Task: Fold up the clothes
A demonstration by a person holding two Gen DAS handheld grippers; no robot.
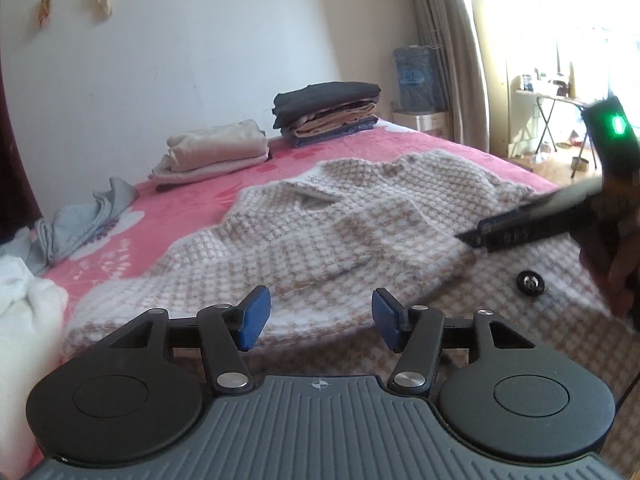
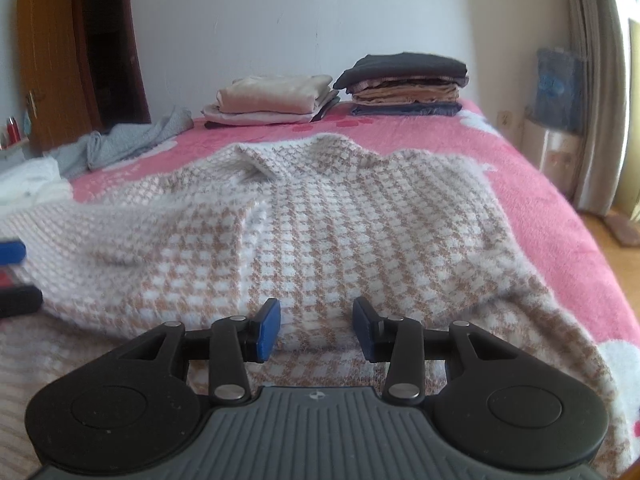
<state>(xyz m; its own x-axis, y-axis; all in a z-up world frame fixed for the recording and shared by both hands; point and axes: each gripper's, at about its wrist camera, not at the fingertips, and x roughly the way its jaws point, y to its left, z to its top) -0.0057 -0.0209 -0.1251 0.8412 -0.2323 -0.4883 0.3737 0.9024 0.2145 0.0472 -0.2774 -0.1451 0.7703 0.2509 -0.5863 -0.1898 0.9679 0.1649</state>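
A beige-and-white houndstooth knit garment lies spread on the pink bed, collar toward the far wall, one sleeve folded across its chest. A black button shows on its near right part. My left gripper hovers open over the garment's near edge, nothing between its blue pads. My right gripper is open just above the garment's lower middle, empty too. In the left wrist view the right gripper reaches in from the right, blurred, over the folded sleeve, a hand behind it.
Two folded stacks sit at the bed's far side: a cream one and a dark-topped one. A grey garment and a white one lie crumpled left. A water jug and curtains stand right.
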